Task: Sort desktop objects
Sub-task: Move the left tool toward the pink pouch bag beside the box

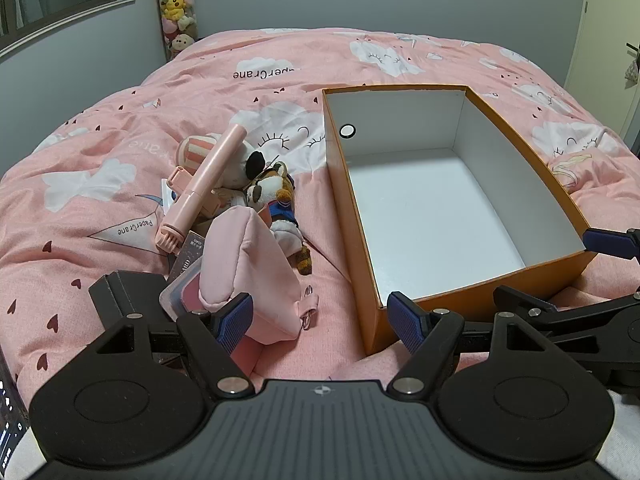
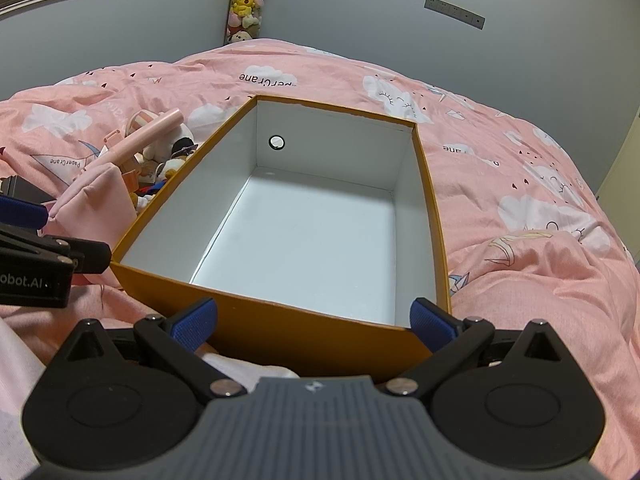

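An orange cardboard box (image 1: 532, 148) (image 2: 280, 332) with a white, bare inside lies on the pink quilt. Left of it is a heap: a pink fabric pouch (image 1: 256, 276) (image 2: 96, 196), a pink handled brush (image 1: 204, 184) (image 2: 148, 136), small plush toys (image 1: 272, 196) (image 2: 172, 164), a clear plastic case (image 1: 180, 292) and a card. My left gripper (image 1: 320, 320) is open, its left pad beside the pouch's near end, its right pad at the box's near corner. My right gripper (image 2: 312, 320) is open before the box's near wall, nothing between its pads.
A pink quilt (image 1: 100, 168) (image 2: 540, 184) with cloud prints covers the bed. A black block (image 1: 120, 296) lies near the left gripper. A column of plush toys (image 1: 176, 4) (image 2: 246, 0) hangs on the grey wall behind. A window is at the upper left.
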`<state>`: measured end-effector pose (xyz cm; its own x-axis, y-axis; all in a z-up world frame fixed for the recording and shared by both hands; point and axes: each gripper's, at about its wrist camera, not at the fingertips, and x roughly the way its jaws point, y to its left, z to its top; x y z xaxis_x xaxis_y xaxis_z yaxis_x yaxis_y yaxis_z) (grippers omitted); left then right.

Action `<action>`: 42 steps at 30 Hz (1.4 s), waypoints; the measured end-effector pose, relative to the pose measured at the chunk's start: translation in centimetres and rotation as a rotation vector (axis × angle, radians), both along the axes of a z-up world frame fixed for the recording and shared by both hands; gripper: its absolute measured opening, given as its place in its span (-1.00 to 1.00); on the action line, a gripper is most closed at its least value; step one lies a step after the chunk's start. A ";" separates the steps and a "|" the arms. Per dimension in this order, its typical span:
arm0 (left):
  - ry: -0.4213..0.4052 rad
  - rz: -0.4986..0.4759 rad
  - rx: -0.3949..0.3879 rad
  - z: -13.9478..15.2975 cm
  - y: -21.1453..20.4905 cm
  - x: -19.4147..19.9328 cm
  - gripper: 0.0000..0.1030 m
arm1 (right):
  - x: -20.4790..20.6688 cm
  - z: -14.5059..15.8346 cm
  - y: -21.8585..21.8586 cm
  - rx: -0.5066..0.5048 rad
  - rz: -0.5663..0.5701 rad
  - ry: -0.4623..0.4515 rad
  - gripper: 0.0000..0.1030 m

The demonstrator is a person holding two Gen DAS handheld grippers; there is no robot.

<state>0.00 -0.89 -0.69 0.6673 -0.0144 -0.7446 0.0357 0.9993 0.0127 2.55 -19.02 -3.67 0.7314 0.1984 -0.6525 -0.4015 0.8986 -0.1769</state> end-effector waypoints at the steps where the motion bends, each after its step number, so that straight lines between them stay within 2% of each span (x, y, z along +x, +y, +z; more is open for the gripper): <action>1: 0.000 0.000 0.000 0.0 0.0 0.0 0.70 | 0.0 0.0 0.0 -0.001 0.000 0.000 0.98; 18: -0.003 -0.003 -0.001 0.0 0.0 -0.1 0.70 | 0.2 0.1 0.0 0.005 0.011 0.005 0.97; 22: -0.019 -0.024 -0.014 0.3 0.3 -0.3 0.51 | 0.8 0.9 -0.3 0.028 0.031 0.007 0.96; 24: -0.021 -0.032 -0.033 0.6 0.7 -0.2 0.43 | 1.3 1.4 -0.3 0.044 0.045 0.017 0.86; 27: -0.016 -0.031 -0.053 1.3 1.6 0.2 0.20 | 2.5 2.3 0.0 0.077 0.078 0.043 0.68; 31: -0.004 -0.049 -0.010 2.0 2.8 0.8 -0.15 | 4.6 3.3 1.3 0.133 0.135 0.098 0.42; 32: -0.001 -0.052 -0.005 2.2 3.1 0.9 -0.18 | 5.1 3.5 1.8 0.139 0.159 0.117 0.30; 36: 0.021 -0.053 -0.015 2.9 4.9 1.4 -0.25 | 6.4 3.7 4.2 0.153 0.267 0.175 0.01; 39: 0.046 -0.057 -0.035 3.0 6.2 1.9 -0.28 | 7.4 3.3 6.6 0.148 0.353 0.232 -0.16; 42: 0.077 -0.048 -0.060 2.6 7.1 2.8 -0.29 | 7.7 3.0 8.5 0.124 0.412 0.248 -0.22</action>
